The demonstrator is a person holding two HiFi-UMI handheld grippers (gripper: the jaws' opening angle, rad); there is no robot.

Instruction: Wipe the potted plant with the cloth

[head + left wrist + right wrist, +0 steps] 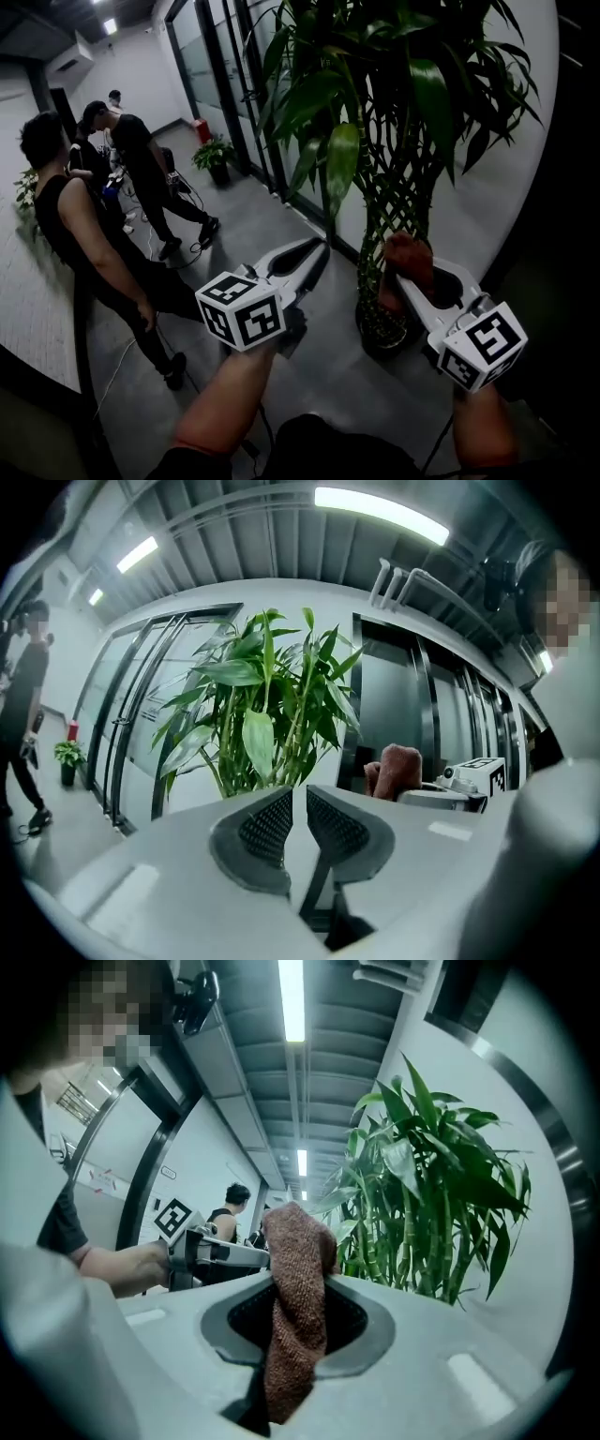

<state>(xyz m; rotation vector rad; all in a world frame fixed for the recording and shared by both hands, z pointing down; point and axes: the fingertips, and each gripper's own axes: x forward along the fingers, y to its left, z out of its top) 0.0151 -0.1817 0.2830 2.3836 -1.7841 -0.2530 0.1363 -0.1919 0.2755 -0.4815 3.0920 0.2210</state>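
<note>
Grey corridor floor (281,375) holds the potted plant (403,131), just ahead of both tongs. The right gripper (405,272) pinches the brown cloth (410,255). The left gripper (317,251) is empty, jaws narrowly apart. A hard swipe could snap leaves (342,155), and a weak pinch might drop the cloth.

The cloth (296,1241) in the right tongs (300,1288) is a reddish-brown fabric with a coarse, nubbly weave, matt all over. Both tongs have smooth pale-grey plastic shells with a soft sheen. The left tongs (294,794) carry dark pads (265,827) with a fine dotted grip texture, rubbery by the look. The potted plant (394,84) has waxy, glossy green leaves that catch the light. The floor (309,375) is smooth grey and faintly shiny, and the glass doors (211,66) are glossy in dark frames
</note>
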